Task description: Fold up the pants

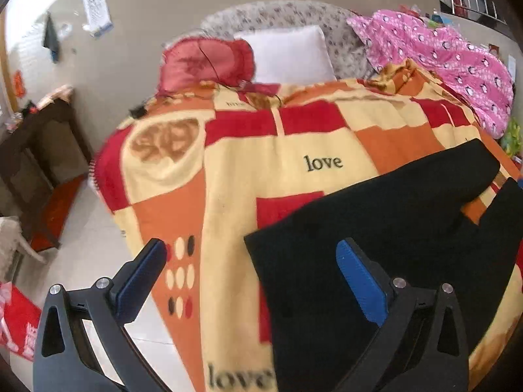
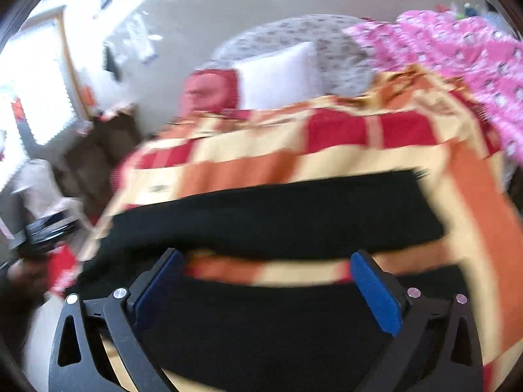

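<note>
- A bed (image 1: pixel 108 170) fills both views, covered by a patchwork blanket (image 1: pixel 235 170) of cream, orange and red blocks. The word "love" is printed on it twice in the left wrist view: once mid-blanket, once at the bottom edge between the fingers.
- The black pants (image 1: pixel 376 228) lie spread on the blanket near its front edge. In the left wrist view they fill the lower right, two legs running off to the right with a strip of blanket between them. The right wrist view, which is blurred, shows the two legs as dark bands crossing the frame.
- A pink printed quilt (image 1: pixel 441 55) is heaped at the far right of the bed, beside a white pillow (image 1: pixel 287 55) and a red cushion (image 1: pixel 202 62).
- A dark wooden cabinet (image 1: pixel 36 150) stands left of the bed, clear only in the left wrist view.
- The left tool (image 1: pixel 251 272) is spread wide and holds nothing; its right pad sits over the pants' edge, its left pad over the blanket's side.
- The right tool (image 2: pixel 266 276) is also spread wide and empty, above the nearer leg.
- A wall sheet (image 1: pixel 94 6) carries print too small to read.
</note>
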### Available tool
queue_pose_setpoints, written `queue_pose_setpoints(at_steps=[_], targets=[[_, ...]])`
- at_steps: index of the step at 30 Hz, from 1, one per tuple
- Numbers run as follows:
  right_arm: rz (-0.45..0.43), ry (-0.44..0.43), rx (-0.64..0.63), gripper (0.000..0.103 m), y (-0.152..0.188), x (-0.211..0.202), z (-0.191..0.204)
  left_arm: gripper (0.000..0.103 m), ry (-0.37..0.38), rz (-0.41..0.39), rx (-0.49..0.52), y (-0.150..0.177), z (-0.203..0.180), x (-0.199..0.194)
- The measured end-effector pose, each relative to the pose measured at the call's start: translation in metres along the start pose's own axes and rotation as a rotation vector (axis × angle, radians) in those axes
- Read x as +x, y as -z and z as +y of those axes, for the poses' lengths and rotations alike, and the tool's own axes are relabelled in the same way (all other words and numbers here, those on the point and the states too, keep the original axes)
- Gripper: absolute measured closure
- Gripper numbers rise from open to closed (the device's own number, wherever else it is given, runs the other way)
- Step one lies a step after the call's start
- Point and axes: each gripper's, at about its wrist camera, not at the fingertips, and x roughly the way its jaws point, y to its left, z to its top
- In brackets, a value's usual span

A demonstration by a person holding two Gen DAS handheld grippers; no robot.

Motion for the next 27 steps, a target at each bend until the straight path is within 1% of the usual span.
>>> queue_pose_setpoints(at_steps=[2,3,4,5,6,7,11,12,13,15,19,22,23,26,27], targets=[[-0.03,0.048,-0.073,0.001,0.017,0.004,0.018,0.0,0.067,0.006,-0.006,0.0,0.005,0.015],[-0.018,0.077,-0.103,0.001,0.024,0.009,0.026,0.0,0.098,0.01,0.005,0.001,0.004,0.021],[-0.003,0.078,-0.107,0.002,0.025,0.012,0.029,0.0,0.128,0.01,0.025,0.003,0.001,0.025],[-0.02,0.078,-0.109,0.003,0.024,0.01,0.031,0.0,0.145,0.011,0.047,0.003,-0.001,0.029],[-0.043,0.082,-0.107,0.002,0.022,0.008,0.032,0.0,0.147,0.014,0.072,0.004,-0.004,0.033],[-0.037,0.078,-0.1,0.002,0.023,0.009,0.03,0.001,0.144,0.016,0.091,0.004,-0.006,0.036],[0.032,0.075,-0.058,0.002,0.025,0.024,0.019,0.015,0.182,0.045,0.098,0.0,-0.002,0.05],[0.048,0.075,-0.044,0.002,0.024,0.028,0.017,0.021,0.197,0.054,0.098,-0.001,-0.001,0.054],[0.053,0.077,-0.035,0.003,0.025,0.027,0.013,0.024,0.213,0.065,0.097,-0.001,0.0,0.058],[0.065,0.07,-0.023,0.003,0.027,0.029,0.01,0.035,0.245,0.087,0.091,-0.001,0.001,0.065],[0.082,0.074,-0.013,0.003,0.028,0.032,0.007,0.036,0.274,0.113,0.071,-0.001,0.003,0.075],[0.089,0.075,-0.003,0.003,0.029,0.034,0.005,0.036,0.288,0.105,0.054,-0.002,0.006,0.074],[0.093,0.075,0.0,0.003,0.029,0.034,0.005,0.039,0.304,0.113,0.046,-0.001,0.007,0.074],[0.101,0.079,0.009,0.003,0.029,0.036,0.004,0.045,0.319,0.125,0.027,0.002,0.009,0.074],[0.103,0.078,0.011,0.003,0.029,0.036,0.004,0.052,0.316,0.121,0.02,0.003,0.01,0.072]])
